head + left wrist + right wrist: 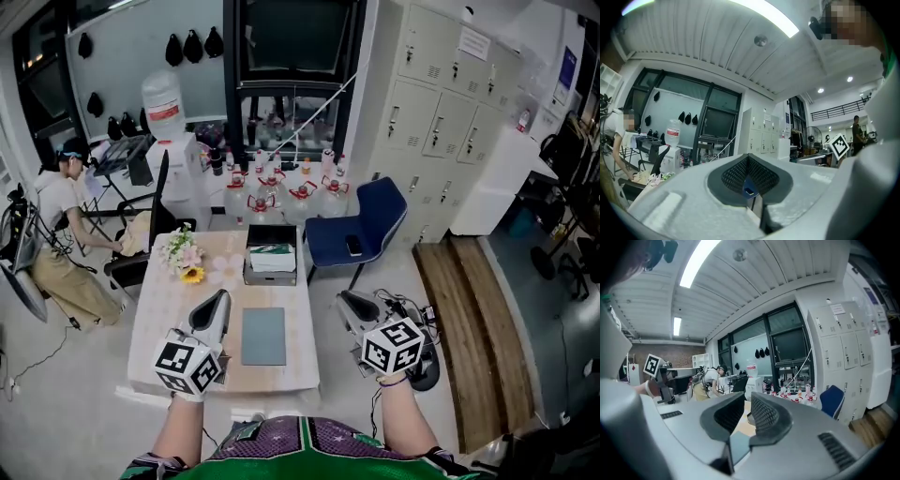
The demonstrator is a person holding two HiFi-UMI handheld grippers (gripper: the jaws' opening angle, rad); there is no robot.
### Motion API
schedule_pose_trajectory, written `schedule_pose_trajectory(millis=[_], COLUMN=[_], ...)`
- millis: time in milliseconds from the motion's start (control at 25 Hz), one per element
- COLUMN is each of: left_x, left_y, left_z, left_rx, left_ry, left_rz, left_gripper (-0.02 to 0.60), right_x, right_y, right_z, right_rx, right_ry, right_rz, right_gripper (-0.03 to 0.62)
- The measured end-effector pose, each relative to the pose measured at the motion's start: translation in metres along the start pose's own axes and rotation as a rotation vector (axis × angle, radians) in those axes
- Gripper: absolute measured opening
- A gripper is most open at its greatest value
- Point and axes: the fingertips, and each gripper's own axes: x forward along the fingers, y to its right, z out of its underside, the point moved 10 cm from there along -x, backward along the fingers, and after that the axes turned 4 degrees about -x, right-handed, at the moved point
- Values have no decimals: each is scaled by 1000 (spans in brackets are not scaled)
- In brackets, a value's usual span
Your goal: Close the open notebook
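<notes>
A grey notebook (263,336) lies flat and closed on the light wooden table (164,314), near its front edge. My left gripper (217,300) hovers just left of the notebook, pointing level; in the left gripper view its dark ribbed pads (736,171) meet with nothing between them. My right gripper (349,301) is raised off the table's right side, over the floor. In the right gripper view (747,404) a narrow gap shows between its pads (764,413), and the gap holds nothing. Neither gripper touches the notebook.
At the table's far end are a bunch of flowers (185,255) and a dark tray (272,272) holding a green-and-white book. A blue chair (361,225) stands right of the table, and water bottles (281,192) behind it. A person (61,234) sits far left.
</notes>
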Motion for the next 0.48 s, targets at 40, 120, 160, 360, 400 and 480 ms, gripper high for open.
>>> schedule_pose_trajectory(millis=[40,120,160,360,400,480], left_x=[-1,-2,-2,-4,-5,-5], left_y=[2,5,6,7,7,9], left_z=[-3,-9,-10,-9,-10,-11], left_rx=[4,16,18,10,11,13], left_ry=[8,21,25,35,39,49], left_rz=[1,3,3,-12,-14,-15], left_gripper=[15,15,15,15,15,15], right_x=[-3,-8,-11,-23,-25,-28], right_y=[-2,-7,-10,-17,-17,-15], right_z=[-7,-21,-27,-46,-48,-48], right_rx=[-21,-65,-80,-70,-71,-68], right_ry=[16,51,70,155,163,169], right_rz=[8,29,36,48,59,85], right_gripper=[44,40,37,26,26,23])
